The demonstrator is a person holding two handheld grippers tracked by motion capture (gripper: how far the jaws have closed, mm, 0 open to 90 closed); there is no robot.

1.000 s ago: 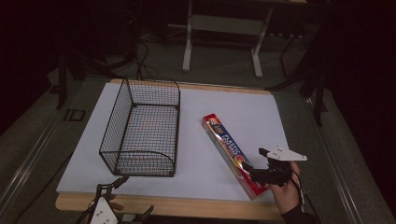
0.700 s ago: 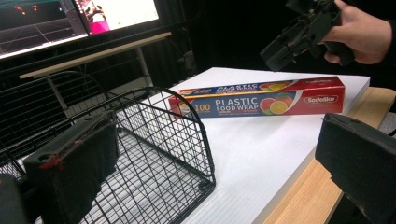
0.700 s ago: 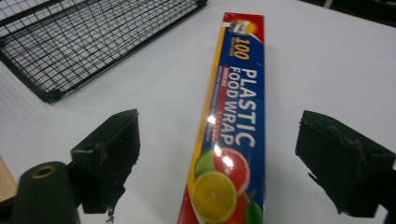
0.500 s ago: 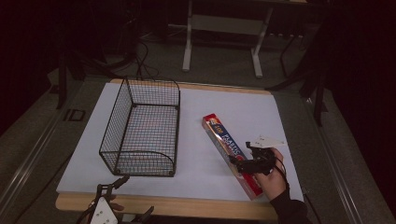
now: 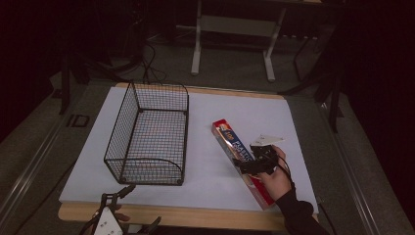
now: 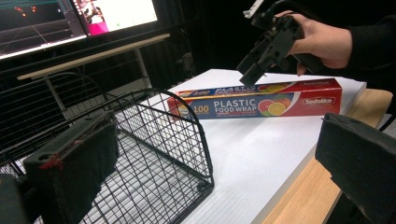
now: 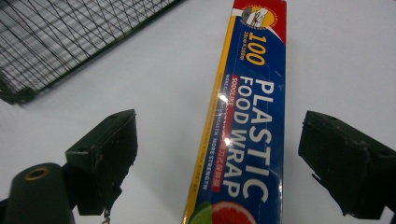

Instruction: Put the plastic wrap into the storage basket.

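Down at the near edge of the desk (image 5: 161,215), around seven o'clock, the left claw (image 5: 120,195) sits parked with its jaws spread wide and nothing between them, pointing at the near corner of the wire basket (image 5: 149,139). Over at five o'clock, here's the action: the right claw (image 5: 247,169), in the person's right hand (image 5: 275,178), hovers above the plastic food wrap box (image 5: 242,159), jaws having just been opening and now standing wide, the box running up between them in the right gripper view but neither pad pressing on it. That's the relation that matters: the box lies directly beneath this claw, its long axis slanting from five o'clock near the desk edge up toward eleven, and the jaws straddle it crosswise, ready to close on its narrow sides (the right hand is plainly the nearer one). The box itself is long and slim, red and blue, with white lettering and citrus pictures, lying flat on the white desk top. Farther back at ten o'clock, the basket stands empty, apart from the box.
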